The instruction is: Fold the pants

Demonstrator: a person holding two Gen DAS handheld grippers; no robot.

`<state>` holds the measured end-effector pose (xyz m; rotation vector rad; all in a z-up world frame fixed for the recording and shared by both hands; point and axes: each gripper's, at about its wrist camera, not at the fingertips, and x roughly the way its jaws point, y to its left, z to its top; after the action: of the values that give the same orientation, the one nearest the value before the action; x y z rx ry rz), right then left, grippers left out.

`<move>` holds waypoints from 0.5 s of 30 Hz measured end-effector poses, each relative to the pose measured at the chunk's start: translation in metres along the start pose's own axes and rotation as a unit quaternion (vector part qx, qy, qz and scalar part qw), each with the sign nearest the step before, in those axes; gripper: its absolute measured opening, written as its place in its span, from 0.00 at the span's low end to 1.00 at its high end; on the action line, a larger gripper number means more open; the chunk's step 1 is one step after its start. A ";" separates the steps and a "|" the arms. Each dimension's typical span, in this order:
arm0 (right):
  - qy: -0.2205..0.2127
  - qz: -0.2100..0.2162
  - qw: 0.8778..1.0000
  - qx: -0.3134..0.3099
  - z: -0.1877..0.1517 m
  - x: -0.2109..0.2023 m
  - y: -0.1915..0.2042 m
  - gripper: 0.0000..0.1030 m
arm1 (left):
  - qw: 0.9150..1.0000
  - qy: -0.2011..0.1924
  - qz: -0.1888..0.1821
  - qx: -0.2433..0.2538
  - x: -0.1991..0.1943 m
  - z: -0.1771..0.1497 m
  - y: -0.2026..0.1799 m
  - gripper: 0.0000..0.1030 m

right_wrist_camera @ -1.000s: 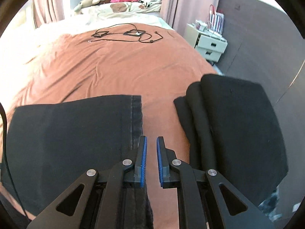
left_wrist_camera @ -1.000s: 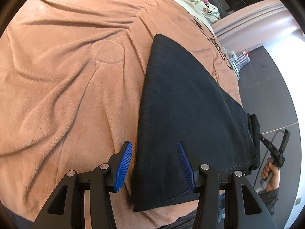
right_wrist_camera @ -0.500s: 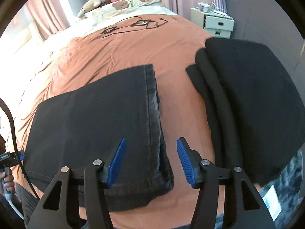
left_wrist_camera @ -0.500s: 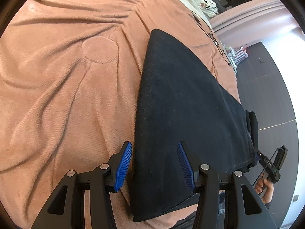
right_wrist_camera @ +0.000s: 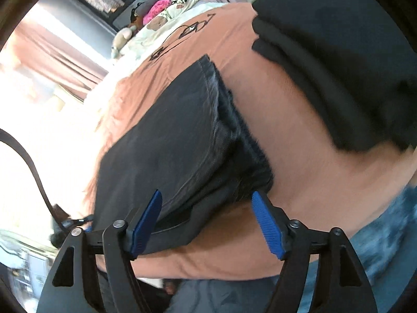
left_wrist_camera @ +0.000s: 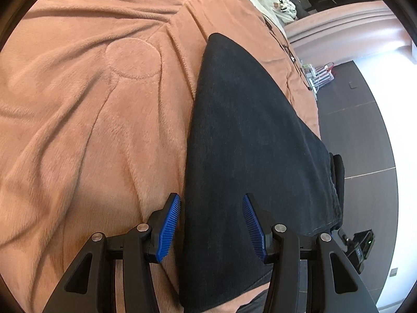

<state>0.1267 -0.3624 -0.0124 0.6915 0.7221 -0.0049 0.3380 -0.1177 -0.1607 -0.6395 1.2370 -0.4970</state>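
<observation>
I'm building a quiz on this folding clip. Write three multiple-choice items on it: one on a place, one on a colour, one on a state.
1. Where do the folded dark pants lie?
A. on the brown blanket
B. on the nightstand
C. on the floor

2. What colour are the gripper pads?
A. red
B. blue
C. white

3. What state are the two grippers in?
A. both shut on cloth
B. one open, one shut
C. both open

Answers:
1. A: the brown blanket shows around the pants in both wrist views.
2. B: blue ribbed pads sit on the black fingers of the left gripper and the right gripper.
3. C: each pair of pads stands wide apart, with the pants seen through the gap and nothing clamped.
</observation>
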 end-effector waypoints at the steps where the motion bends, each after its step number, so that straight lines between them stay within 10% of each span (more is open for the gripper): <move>1: 0.004 0.012 1.000 0.009 -0.002 0.004 -0.006 0.71 | 1.000 0.000 0.000 -0.001 0.001 0.001 -0.001 0.51; 11: 0.036 0.111 0.990 0.082 0.011 0.052 -0.052 0.74 | 1.000 -0.005 0.007 0.003 0.011 0.008 -0.009 0.49; 15: 0.018 0.111 0.990 0.088 0.024 0.067 -0.061 0.74 | 0.999 -0.013 0.033 -0.005 0.013 0.009 -0.006 0.16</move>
<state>0.1777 -0.4089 -0.0755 0.9402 0.6808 0.1501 0.3501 -0.1288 -0.1637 -0.6104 1.2337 -0.4269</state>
